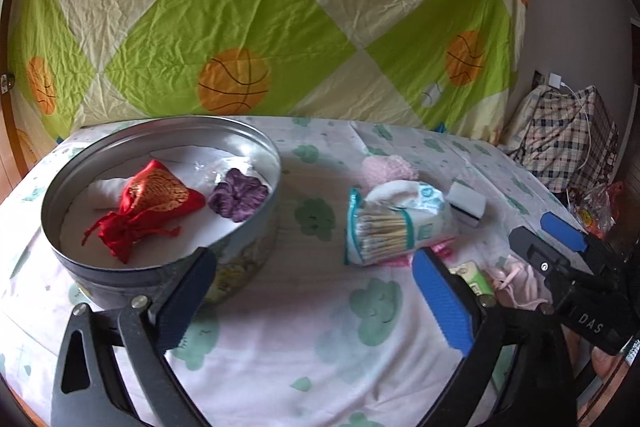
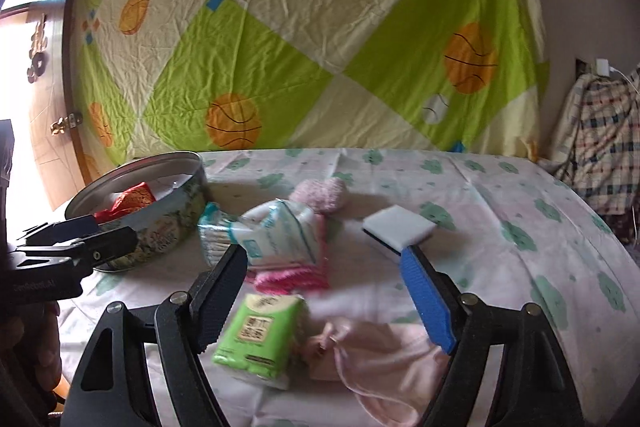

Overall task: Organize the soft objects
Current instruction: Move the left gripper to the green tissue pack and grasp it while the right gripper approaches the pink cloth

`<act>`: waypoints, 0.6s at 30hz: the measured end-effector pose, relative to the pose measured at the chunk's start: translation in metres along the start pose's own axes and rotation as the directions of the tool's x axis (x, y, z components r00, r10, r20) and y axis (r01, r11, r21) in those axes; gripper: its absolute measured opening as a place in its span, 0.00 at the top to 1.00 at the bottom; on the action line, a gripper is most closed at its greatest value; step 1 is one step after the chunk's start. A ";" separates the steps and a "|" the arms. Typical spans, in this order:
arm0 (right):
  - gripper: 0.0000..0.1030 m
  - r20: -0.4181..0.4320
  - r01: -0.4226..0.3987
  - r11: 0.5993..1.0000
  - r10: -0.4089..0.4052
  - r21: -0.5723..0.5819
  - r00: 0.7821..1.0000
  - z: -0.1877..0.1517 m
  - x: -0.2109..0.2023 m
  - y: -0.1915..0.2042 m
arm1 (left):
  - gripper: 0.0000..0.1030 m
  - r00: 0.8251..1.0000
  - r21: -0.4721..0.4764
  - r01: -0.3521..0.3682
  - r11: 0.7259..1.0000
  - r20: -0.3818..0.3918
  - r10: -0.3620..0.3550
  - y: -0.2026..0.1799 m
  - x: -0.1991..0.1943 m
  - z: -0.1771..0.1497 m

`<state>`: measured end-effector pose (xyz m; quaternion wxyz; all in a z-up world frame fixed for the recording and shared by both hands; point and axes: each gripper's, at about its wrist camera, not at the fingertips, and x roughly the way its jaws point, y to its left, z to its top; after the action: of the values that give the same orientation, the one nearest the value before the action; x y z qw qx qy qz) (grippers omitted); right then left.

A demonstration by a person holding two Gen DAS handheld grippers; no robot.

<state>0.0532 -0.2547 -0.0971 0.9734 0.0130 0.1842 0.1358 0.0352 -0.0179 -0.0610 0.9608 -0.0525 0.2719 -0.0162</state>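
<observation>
A round metal tin [image 1: 256, 141] stands at the left of the table and holds a red drawstring pouch [image 1: 148, 205] and a purple scrunchie [image 1: 239, 197]. My left gripper [image 1: 312, 301] is open and empty just in front of the tin. My right gripper [image 2: 322, 301] is open over a green tissue pack [image 2: 260, 337] and a pale pink cloth pouch [image 2: 380, 363], gripping neither. It also shows in the left wrist view [image 1: 548, 227]. A cotton swab pack [image 1: 384, 233], a white wipes pack [image 2: 276, 233], a pink fluffy item [image 2: 324, 197] and a white sponge [image 2: 398, 229] lie mid-table.
The table wears a white cloth with green clouds [image 1: 304, 327]. A green and cream sheet with orange balls [image 1: 240, 27] hangs behind. A plaid bag [image 1: 568, 137] and a red plastic bag [image 1: 596, 205] sit off the right edge. A wooden door [image 2: 52, 99] is at left.
</observation>
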 end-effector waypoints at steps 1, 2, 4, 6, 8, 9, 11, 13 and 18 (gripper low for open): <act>0.22 0.000 0.009 1.000 -0.009 0.016 1.000 -0.003 -0.003 -0.007 | 0.01 1.000 0.009 0.011 1.000 -0.006 -0.011 -0.009 0.001 -0.001; 0.22 -0.001 0.019 0.999 -0.019 0.038 1.000 -0.006 -0.005 -0.016 | 0.01 1.000 0.019 0.023 1.000 -0.013 -0.023 -0.017 0.002 -0.002; 0.22 -0.004 0.033 0.997 -0.033 0.068 0.999 -0.011 -0.008 -0.027 | 0.01 0.999 0.042 0.044 0.998 -0.031 -0.043 -0.034 0.005 -0.005; 0.22 -0.005 0.041 0.996 -0.040 0.081 0.999 -0.014 -0.011 -0.032 | 0.01 0.997 0.065 0.063 0.996 -0.049 -0.059 -0.050 0.009 -0.008; 0.22 -0.002 0.047 0.995 -0.047 0.086 0.999 -0.017 -0.013 -0.036 | 0.01 0.995 0.083 0.076 0.994 -0.069 -0.070 -0.065 0.014 -0.010; 0.22 -0.002 0.051 0.995 -0.051 0.088 0.999 -0.018 -0.013 -0.038 | 0.01 0.994 0.092 0.082 0.992 -0.079 -0.075 -0.071 0.017 -0.012; 0.22 -0.005 0.060 0.993 -0.060 0.101 0.998 -0.022 -0.014 -0.044 | 0.01 0.992 0.105 0.092 0.990 -0.101 -0.081 -0.083 0.023 -0.015; 0.21 -0.005 0.058 0.990 -0.058 0.130 0.998 -0.025 -0.016 -0.052 | 0.01 0.989 0.116 0.101 0.988 -0.118 -0.087 -0.093 0.028 -0.017; 0.21 0.006 0.039 0.981 -0.041 0.191 0.999 -0.027 -0.018 -0.064 | 0.01 0.981 0.136 0.118 0.984 -0.172 -0.094 -0.111 0.041 -0.023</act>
<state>0.0443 -0.3223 -0.1206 0.9711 0.1030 0.1917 0.0979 0.0577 -0.1330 -0.0896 0.9340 0.0047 0.3453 -0.0917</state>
